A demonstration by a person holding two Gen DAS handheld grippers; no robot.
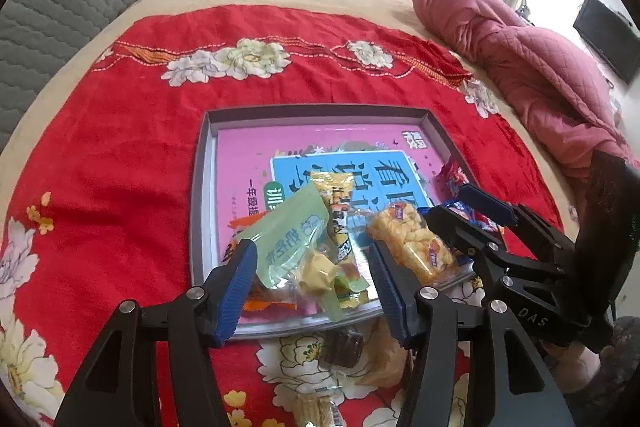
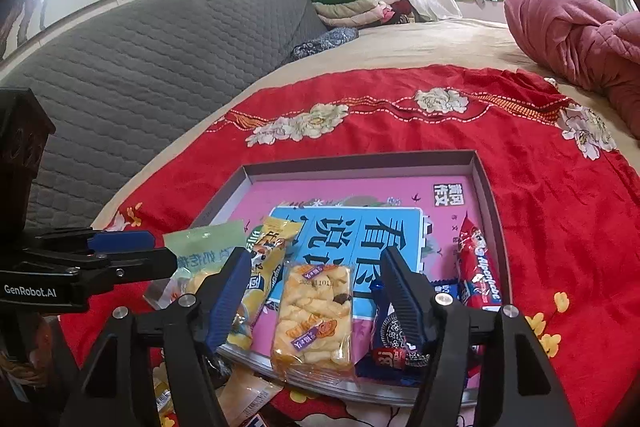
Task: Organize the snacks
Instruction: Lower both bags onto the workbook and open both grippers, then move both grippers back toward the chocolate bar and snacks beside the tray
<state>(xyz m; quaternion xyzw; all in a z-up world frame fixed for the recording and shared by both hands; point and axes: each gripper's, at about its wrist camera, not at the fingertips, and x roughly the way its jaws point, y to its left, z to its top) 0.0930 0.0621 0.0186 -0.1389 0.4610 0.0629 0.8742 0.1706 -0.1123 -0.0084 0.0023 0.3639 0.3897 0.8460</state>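
Both grippers have their jaws standing apart with nothing pinched. The left gripper [image 1: 312,279] hangs over the near-left corner of the grey tray [image 1: 200,195], with a pale green packet [image 1: 286,235] and a yellow snack bag [image 1: 334,203] lying loose between its fingers. The right gripper [image 2: 316,303] sits above a clear pack of puffed rice crackers [image 2: 316,319], also not squeezed, as far as the views show.

Snacks so far are bunched along the tray's near edge, on top of a pink-and-blue book cover [image 2: 360,195] lining the bottom. A red Alpenliebe packet [image 2: 476,267] lies along the right wall, and a blue cookie pack [image 2: 390,331] is next to the crackers.

What could go sideways: the cracker pack overhangs the near rim, so a nudge from either finger could tip it out onto the red floral cloth [image 1: 120,131]. The two grippers are also close together, so a careless reach could knock them into each other.

Hard to read: a few wrappers outside the tray, near the bottom edge, are mostly hidden behind the gripper arms, including a dark one [image 1: 344,345]. What's under the green packet is anyone's guess.
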